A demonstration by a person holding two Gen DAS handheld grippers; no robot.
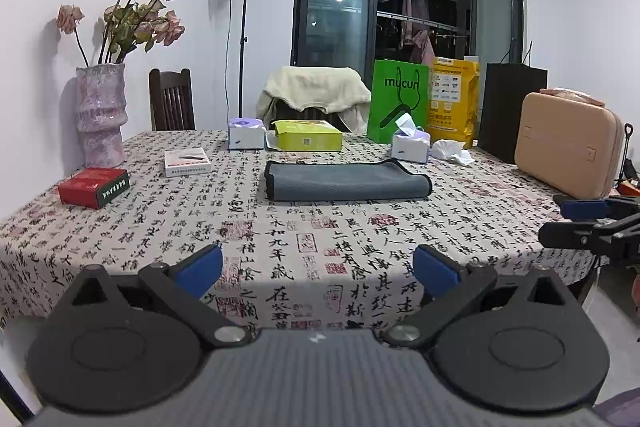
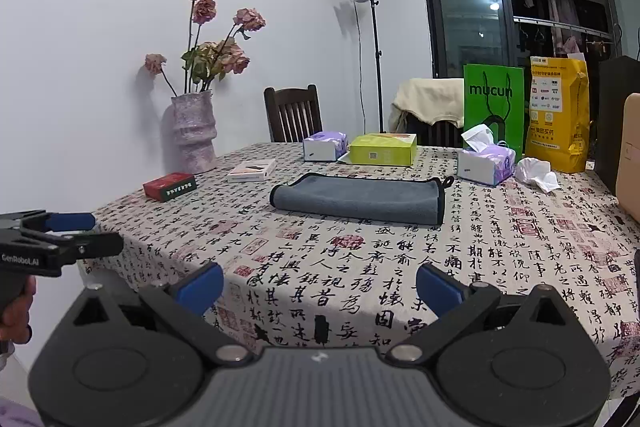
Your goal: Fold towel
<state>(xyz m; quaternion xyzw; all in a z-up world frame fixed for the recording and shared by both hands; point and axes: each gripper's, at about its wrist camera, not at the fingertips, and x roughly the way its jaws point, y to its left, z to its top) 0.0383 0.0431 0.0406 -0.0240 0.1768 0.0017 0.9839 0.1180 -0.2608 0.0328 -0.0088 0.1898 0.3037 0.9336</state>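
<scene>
A grey towel with a black hem [image 1: 346, 181] lies folded in a flat rectangle in the middle of the table; it also shows in the right wrist view [image 2: 360, 198]. My left gripper [image 1: 318, 273] is open and empty, held back over the table's near edge, well short of the towel. My right gripper [image 2: 319, 287] is open and empty too, over the near edge. Each gripper shows in the other's view, the right one at the right edge [image 1: 576, 221] and the left one at the left edge [image 2: 80, 231].
The table wears a calligraphy-print cloth [image 1: 280, 247]. A red box [image 1: 94, 187] and a white box [image 1: 187, 163] lie left. A vase of dried roses [image 1: 102, 115] stands far left. Tissue boxes [image 1: 411, 146], a green box [image 1: 307, 135], paper bags [image 1: 396, 101] and a beige case [image 1: 568, 145] stand behind and right.
</scene>
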